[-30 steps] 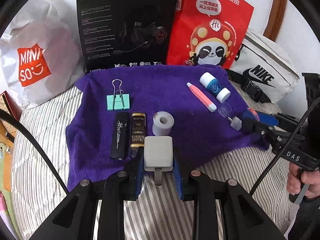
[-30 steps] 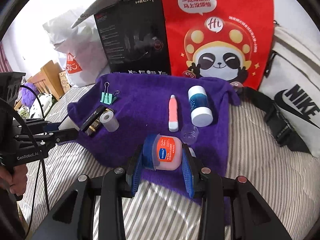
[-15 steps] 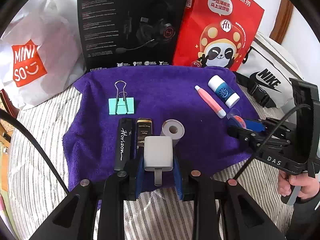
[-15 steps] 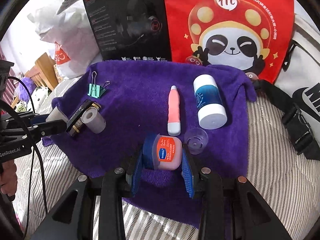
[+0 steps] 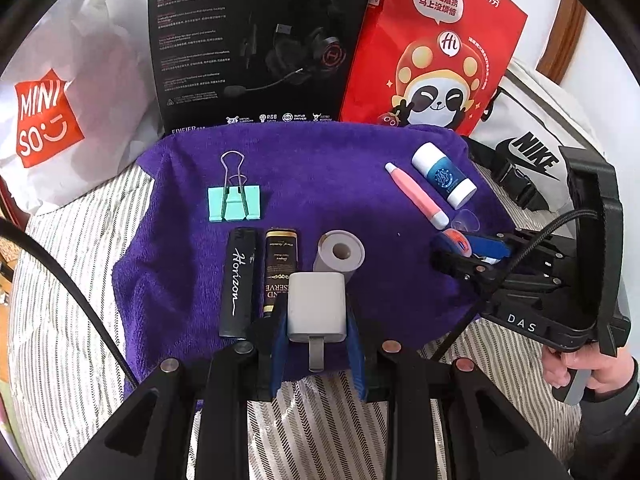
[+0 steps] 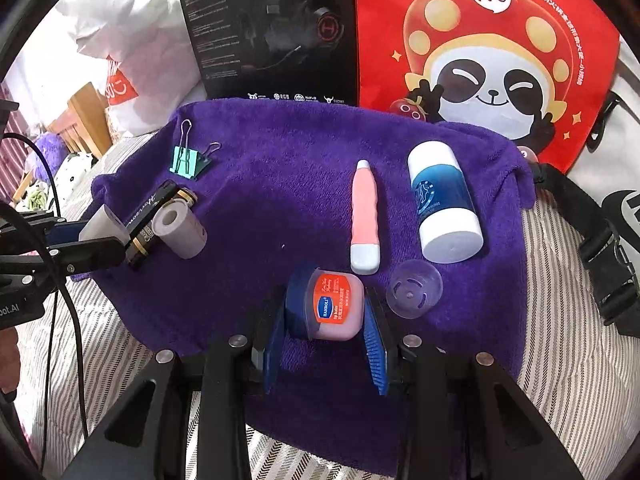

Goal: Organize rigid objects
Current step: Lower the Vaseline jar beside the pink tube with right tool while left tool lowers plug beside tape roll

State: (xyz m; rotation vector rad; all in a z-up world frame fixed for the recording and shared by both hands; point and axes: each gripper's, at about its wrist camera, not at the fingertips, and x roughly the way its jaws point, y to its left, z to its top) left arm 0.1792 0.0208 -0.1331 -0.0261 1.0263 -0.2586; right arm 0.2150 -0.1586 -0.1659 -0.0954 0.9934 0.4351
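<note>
My left gripper (image 5: 317, 320) is shut on a white charger plug (image 5: 317, 307), held low over the purple towel (image 5: 320, 184) just in front of a grey roll (image 5: 340, 251). Left of the roll lie a gold-and-black tube (image 5: 280, 264) and a black Horizon tube (image 5: 238, 280). My right gripper (image 6: 326, 320) holds a small pink jar with an orange label (image 6: 334, 307); its right pad stands slightly off the jar. A clear cap (image 6: 414, 289), a pink tube (image 6: 365, 216) and a blue-and-white bottle (image 6: 444, 204) lie just beyond it.
A mint binder clip (image 5: 234, 200) lies at the towel's back left. A black headset box (image 5: 256, 44), a red panda bag (image 5: 436, 56), a white Miniso bag (image 5: 44, 116) and a Nike bag (image 5: 528, 152) stand behind. The striped bedding (image 5: 72, 280) surrounds the towel.
Both grippers moved forward over the towel with their objects. The right gripper's jaws have widened slightly around the jar, which now sits low by the clear cap.
</note>
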